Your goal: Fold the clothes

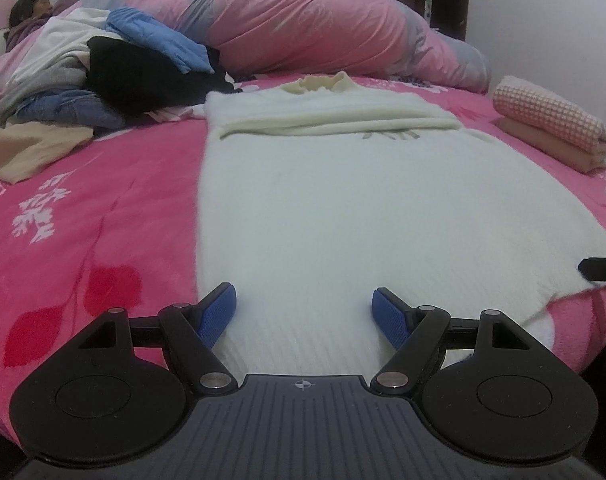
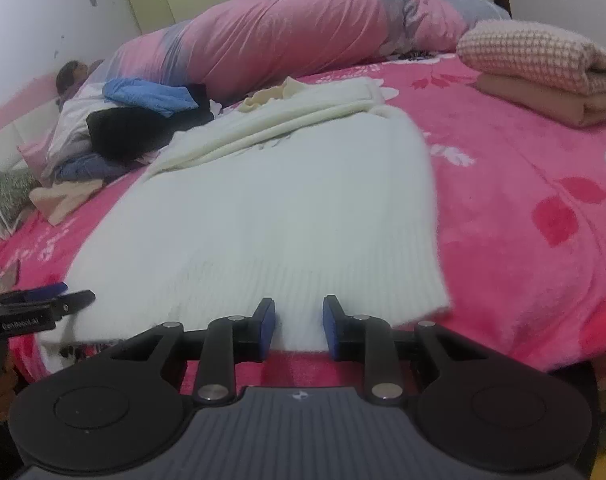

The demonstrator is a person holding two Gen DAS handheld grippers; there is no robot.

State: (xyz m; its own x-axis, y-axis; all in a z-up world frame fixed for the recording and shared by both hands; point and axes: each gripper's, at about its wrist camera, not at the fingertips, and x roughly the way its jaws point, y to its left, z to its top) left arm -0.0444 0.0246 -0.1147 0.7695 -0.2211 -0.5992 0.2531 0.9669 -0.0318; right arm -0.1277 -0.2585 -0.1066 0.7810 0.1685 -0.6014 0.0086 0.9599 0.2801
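Note:
A white knitted sweater (image 1: 343, 208) lies flat on the pink bedspread (image 1: 103, 248), its sleeves folded across the chest near the cream collar (image 1: 323, 80). My left gripper (image 1: 305, 302) is open wide over the sweater's ribbed hem on the left side; its blue pads (image 1: 219, 312) do not touch the fabric. In the right wrist view my right gripper (image 2: 299, 316) stands at the hem of the sweater (image 2: 263, 208), jaws a narrow gap apart. Flat white knit lies between them, and the pads (image 2: 266, 320) are not pressing on it. The left gripper (image 2: 43, 300) shows at that view's left edge.
A pile of unfolded clothes (image 1: 115, 68) in blue, black, white and denim lies at the back left, with a beige garment (image 1: 27, 148) beside it. A rolled pink quilt (image 1: 323, 24) runs along the back. Folded checked cloth (image 1: 551, 120) sits at the right. A person (image 1: 31, 12) lies far left.

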